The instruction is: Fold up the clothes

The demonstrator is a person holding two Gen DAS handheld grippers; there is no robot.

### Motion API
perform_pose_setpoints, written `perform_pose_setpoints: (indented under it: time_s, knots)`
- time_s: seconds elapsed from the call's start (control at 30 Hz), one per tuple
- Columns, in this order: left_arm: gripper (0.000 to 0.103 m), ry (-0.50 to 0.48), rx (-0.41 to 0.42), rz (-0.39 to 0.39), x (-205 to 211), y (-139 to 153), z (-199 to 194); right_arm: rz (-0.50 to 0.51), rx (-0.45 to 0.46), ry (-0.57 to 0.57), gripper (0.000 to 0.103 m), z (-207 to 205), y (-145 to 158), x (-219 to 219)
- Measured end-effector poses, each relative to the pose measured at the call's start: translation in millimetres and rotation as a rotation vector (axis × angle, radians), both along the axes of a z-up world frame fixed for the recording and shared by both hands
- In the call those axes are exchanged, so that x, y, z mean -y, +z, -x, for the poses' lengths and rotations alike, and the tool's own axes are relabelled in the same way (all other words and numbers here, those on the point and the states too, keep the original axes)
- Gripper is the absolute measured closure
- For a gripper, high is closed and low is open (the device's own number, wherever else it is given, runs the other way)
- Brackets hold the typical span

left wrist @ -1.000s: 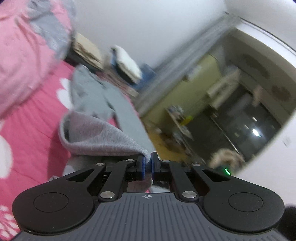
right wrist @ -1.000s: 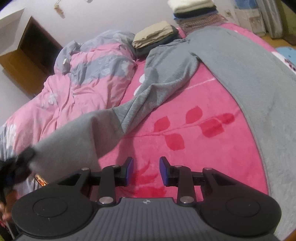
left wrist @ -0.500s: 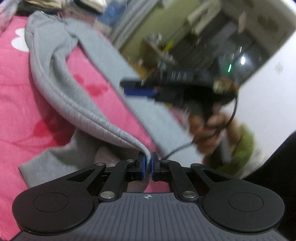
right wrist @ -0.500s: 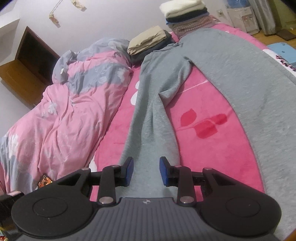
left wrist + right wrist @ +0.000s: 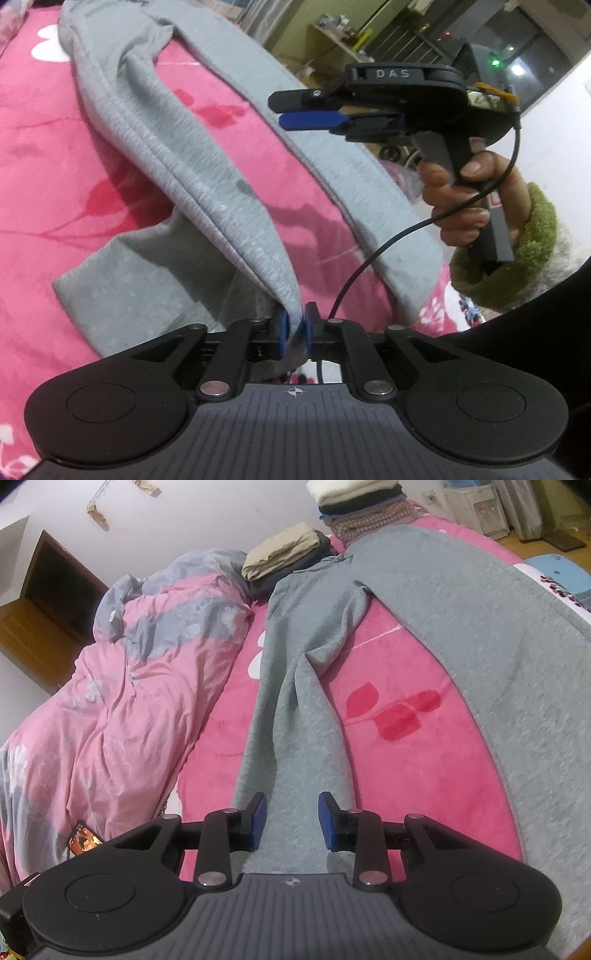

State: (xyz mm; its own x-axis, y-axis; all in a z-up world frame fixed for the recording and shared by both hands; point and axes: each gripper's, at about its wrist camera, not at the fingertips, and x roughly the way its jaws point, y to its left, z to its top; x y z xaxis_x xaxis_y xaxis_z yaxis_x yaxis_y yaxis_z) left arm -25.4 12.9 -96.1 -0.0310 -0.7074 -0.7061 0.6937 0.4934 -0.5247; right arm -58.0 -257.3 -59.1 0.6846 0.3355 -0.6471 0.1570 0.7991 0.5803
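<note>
Left gripper [image 5: 294,334] clamps a fold of the grey fleece trousers [image 5: 207,177] (soft, ribbed edge), lifted off the pink plush blanket [image 5: 44,155]. Right gripper [image 5: 291,821]: jaws apart, empty, above one leg. Only the left view shows the hand [image 5: 469,199] holding it.

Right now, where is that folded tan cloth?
In the right wrist view, the folded tan cloth sits at the far end of the bed, between the pink quilt and the grey trousers.

White wall [image 5: 207,513], dark wooden doorway [image 5: 51,590], pink bed [image 5: 424,760].
</note>
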Motion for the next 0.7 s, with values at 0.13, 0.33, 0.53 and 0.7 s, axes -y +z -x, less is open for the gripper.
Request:
perform_pose_setpoints:
  time_s: [0.13, 0.33, 0.53, 0.7]
  knots:
    - [0.056, 0.036, 0.017, -0.015, -10, 4, 2, 0.000, -0.004, 0.000, 0.070, 0, 0, -1]
    - [0.040, 0.069, 0.036, 0.022, -39, 22, -5, 0.002, -0.002, 0.004, 0.070, 0, 0, -2]
    - [0.040, 0.264, 0.025, 0.111, -65, 40, -54, -0.023, -0.009, 0.006, 0.070, -20, -10, 11]
    - [0.040, 0.435, 0.060, 0.120, -51, 35, -110, -0.055, -0.014, 0.000, 0.070, -46, -20, 28]
